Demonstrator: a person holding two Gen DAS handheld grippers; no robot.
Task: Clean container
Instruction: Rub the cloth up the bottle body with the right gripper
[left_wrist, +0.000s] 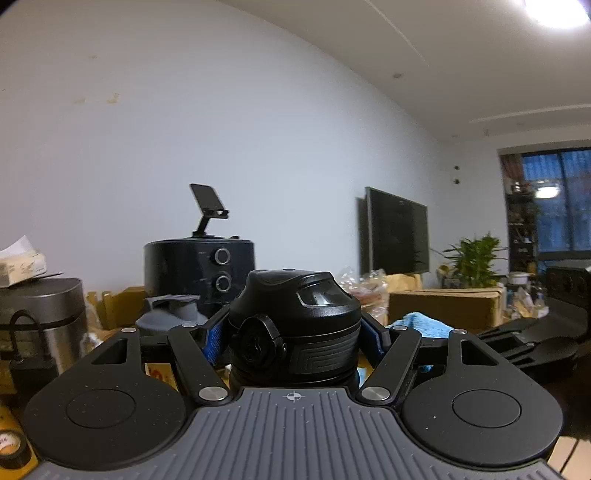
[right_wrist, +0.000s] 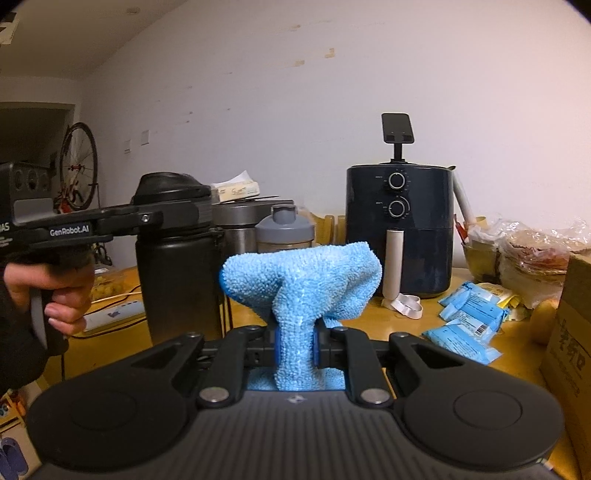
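Two hand-held grippers, same build: black linkage arms with round silver pivot screws, blue pads on the fingers (right_wrist: 277, 345), grey ribbed plate with a small crosshair mark, black round discs at each side. On the left gripper (right_wrist: 177, 218) white lettering "GenRobot.AI" (seen from the right wrist view). Hand (right_wrist: 55, 295) on black grip, dark sleeve (right_wrist: 14, 350).

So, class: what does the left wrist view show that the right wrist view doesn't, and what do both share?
Only the left wrist view: a wall-mounted TV, a potted plant and a window.
Only the right wrist view: a bicycle wheel, blue packets and the hand holding the left gripper.
Both: the black bottle, the blue cloth, the air fryer.
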